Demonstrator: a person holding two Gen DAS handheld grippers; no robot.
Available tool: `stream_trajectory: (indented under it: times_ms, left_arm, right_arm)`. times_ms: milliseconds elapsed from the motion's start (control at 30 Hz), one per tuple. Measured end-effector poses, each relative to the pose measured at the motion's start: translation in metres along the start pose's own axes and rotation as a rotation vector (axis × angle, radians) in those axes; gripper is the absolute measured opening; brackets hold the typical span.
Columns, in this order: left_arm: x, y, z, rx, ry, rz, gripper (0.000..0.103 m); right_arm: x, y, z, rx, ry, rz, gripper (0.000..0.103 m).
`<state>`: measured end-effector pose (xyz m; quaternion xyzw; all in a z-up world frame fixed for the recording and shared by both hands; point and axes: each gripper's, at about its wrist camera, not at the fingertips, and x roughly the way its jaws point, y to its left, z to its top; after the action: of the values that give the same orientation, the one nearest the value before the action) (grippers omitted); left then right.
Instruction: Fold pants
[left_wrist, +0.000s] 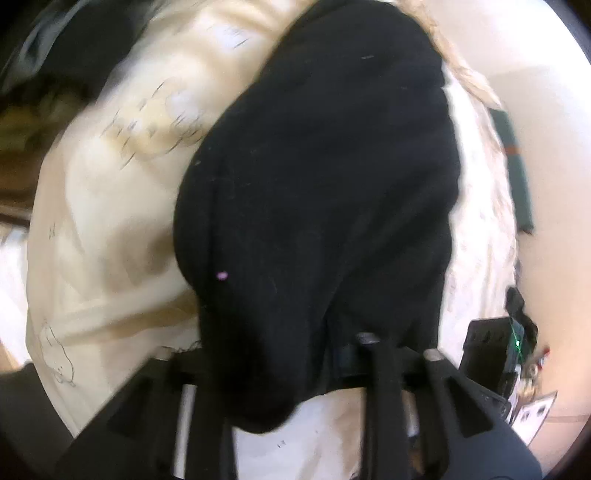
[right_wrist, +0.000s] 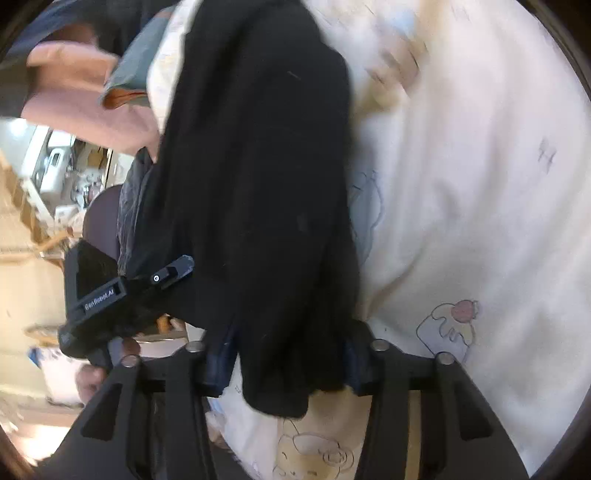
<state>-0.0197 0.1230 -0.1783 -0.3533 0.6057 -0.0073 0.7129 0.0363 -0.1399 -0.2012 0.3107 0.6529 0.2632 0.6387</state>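
Left wrist view
Pants: the black pants (left_wrist: 317, 206) fill the middle of the frame, hanging in a thick bunch over a cream bedspread (left_wrist: 110, 229) printed with faint cartoon drawings.
Left gripper: the left gripper (left_wrist: 280, 373) has the bunched lower end of the pants between its two fingers, and a lobe of cloth droops past them toward the camera (the tips themselves are buried in black fabric, so the pinch is read from the cloth running between the finger frames).
Surroundings: a dark green strip (left_wrist: 519, 173) lies at the right edge of the bedspread, on a pale floor; part of the other gripper's black body (left_wrist: 487, 347) shows low on the right.

Right wrist view
Pants: the same black pants (right_wrist: 258, 177) run from the top of the frame down to the fingers, lying against the bedspread (right_wrist: 480, 192).
Right gripper: the right gripper (right_wrist: 284, 363) is clamped on the pants' lower edge, the cloth passing between its blue-padded fingers and hanging below them.
Left gripper: seen from the side (right_wrist: 122, 288), pressed into the left flank of the pants.
Surroundings: a pink cloth (right_wrist: 85, 96) and a grey one (right_wrist: 136, 70) sit at upper left (blurred); a cupcake print (right_wrist: 448, 328) marks the bedspread at lower right.
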Motion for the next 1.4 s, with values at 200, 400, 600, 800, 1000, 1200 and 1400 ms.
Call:
stream_trajectory:
  times_ms: [200, 400, 600, 800, 1000, 1200, 1400]
  left_arm:
    - [0.000, -0.011, 0.000, 0.063, 0.007, -0.034, 0.012]
    - [-0.070, -0.040, -0.018, 0.153, -0.116, -0.179, 0.010]
    - [-0.145, -0.078, -0.041, 0.192, -0.191, -0.297, 0.010]
    - [-0.264, -0.149, -0.043, 0.318, -0.335, -0.428, 0.010]
    - [-0.349, -0.238, 0.002, 0.444, -0.458, -0.443, 0.010]
    - [-0.350, -0.305, 0.075, 0.480, -0.483, -0.400, 0.011]
    - [-0.340, -0.337, 0.120, 0.538, -0.564, -0.404, 0.011]
  right_arm:
    - [-0.004, 0.013, -0.003, -0.071, -0.061, -0.012, 0.023]
    - [-0.052, 0.045, -0.012, -0.139, -0.174, 0.046, 0.019]
    - [-0.126, 0.109, -0.040, -0.256, -0.269, 0.129, 0.019]
    - [-0.223, 0.200, -0.053, -0.396, -0.423, 0.223, 0.019]
    - [-0.312, 0.292, -0.027, -0.487, -0.572, 0.208, 0.018]
    - [-0.343, 0.339, 0.041, -0.474, -0.618, 0.104, 0.018]
    - [-0.353, 0.359, 0.094, -0.520, -0.679, 0.047, 0.018]
